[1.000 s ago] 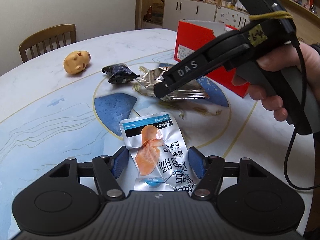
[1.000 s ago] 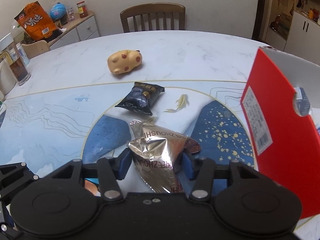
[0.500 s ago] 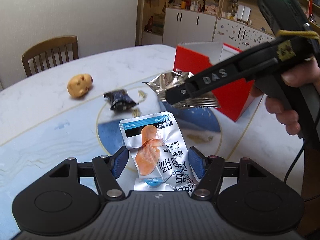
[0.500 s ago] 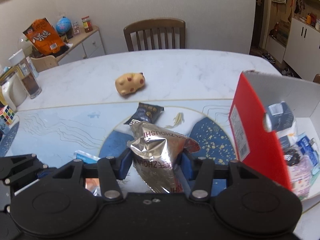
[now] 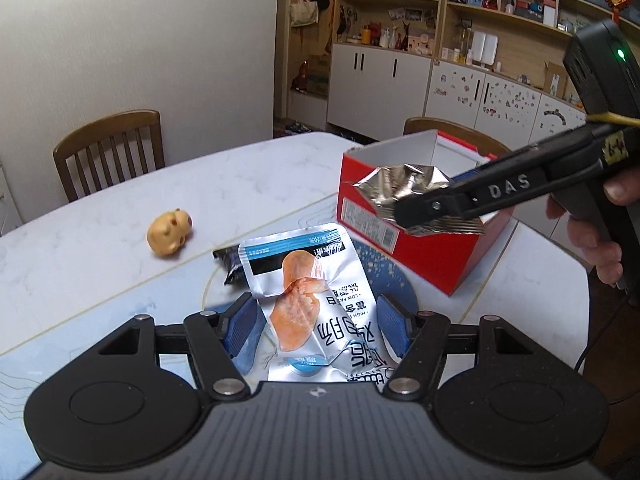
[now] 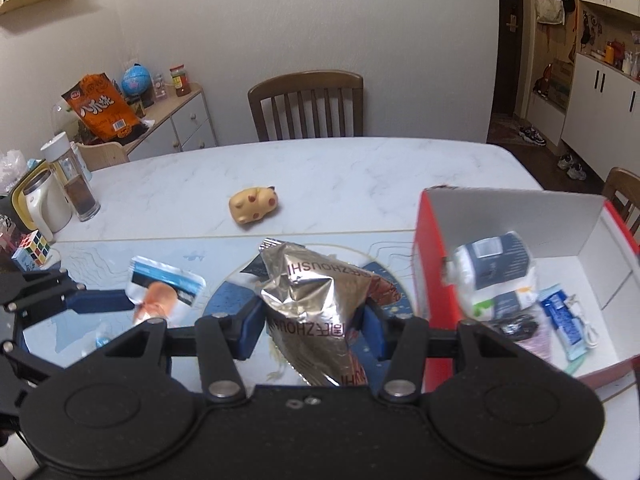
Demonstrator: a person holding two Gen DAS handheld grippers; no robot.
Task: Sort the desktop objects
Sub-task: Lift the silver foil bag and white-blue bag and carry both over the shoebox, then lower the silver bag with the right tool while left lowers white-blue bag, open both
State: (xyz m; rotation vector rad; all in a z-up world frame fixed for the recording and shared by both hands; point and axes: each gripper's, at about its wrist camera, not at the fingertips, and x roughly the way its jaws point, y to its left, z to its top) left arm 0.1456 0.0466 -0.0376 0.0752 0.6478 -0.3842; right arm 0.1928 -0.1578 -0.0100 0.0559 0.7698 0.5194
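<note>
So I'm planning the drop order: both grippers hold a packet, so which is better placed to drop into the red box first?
Probably the right gripper. Its silver bag already hangs at the red box, while the left gripper holds its white packet farther from it.

Red box (image 6: 434, 280) open on top, interior partly filled with packets (image 6: 496, 280); bare floor along far wall; near red wall stands between right gripper (image 6: 312, 322) and opening; left gripper (image 6: 100, 300) just beside on left; toy (image 6: 254, 205) and dark packet (image 5: 230, 266) on table (image 6: 360, 172) ahead; wide bare marble beyond; cups (image 6: 64, 196) crowd left edge
</note>
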